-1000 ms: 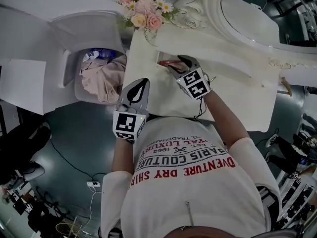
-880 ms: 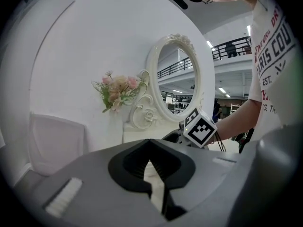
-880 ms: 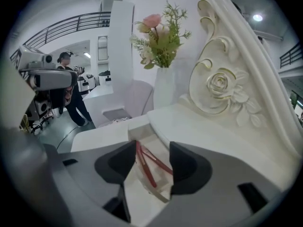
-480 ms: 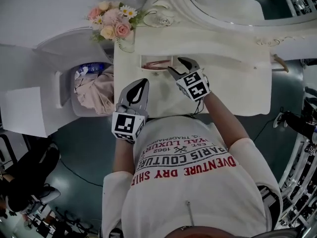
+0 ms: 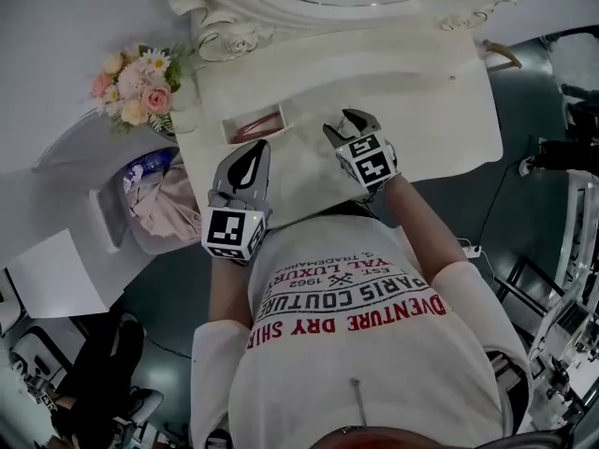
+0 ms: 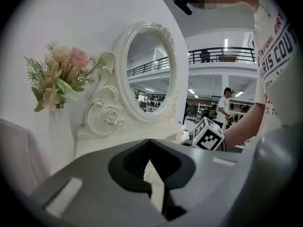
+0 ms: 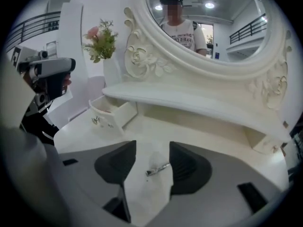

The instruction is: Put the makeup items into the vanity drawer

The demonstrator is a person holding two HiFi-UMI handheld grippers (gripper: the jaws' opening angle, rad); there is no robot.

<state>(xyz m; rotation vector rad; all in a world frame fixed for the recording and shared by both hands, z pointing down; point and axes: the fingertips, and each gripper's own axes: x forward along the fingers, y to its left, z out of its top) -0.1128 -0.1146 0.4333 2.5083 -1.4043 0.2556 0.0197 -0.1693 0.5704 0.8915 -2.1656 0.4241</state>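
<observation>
Overhead, both grippers hang above the white vanity table, its drawer open.

Up front, the left gripper has its claw pinched together at the tips with nothing in it, just short of the small white pulled-out drawer, where reddish items lie. To its right, the right gripper has its claw spread wide and empty. Between its jaws shows a slim silvery makeup stick, lying on the tabletop right of the drawer. A bouquet of pink and cream flowers stands at the table's left end, beside the oval white-framed mirror.
</observation>
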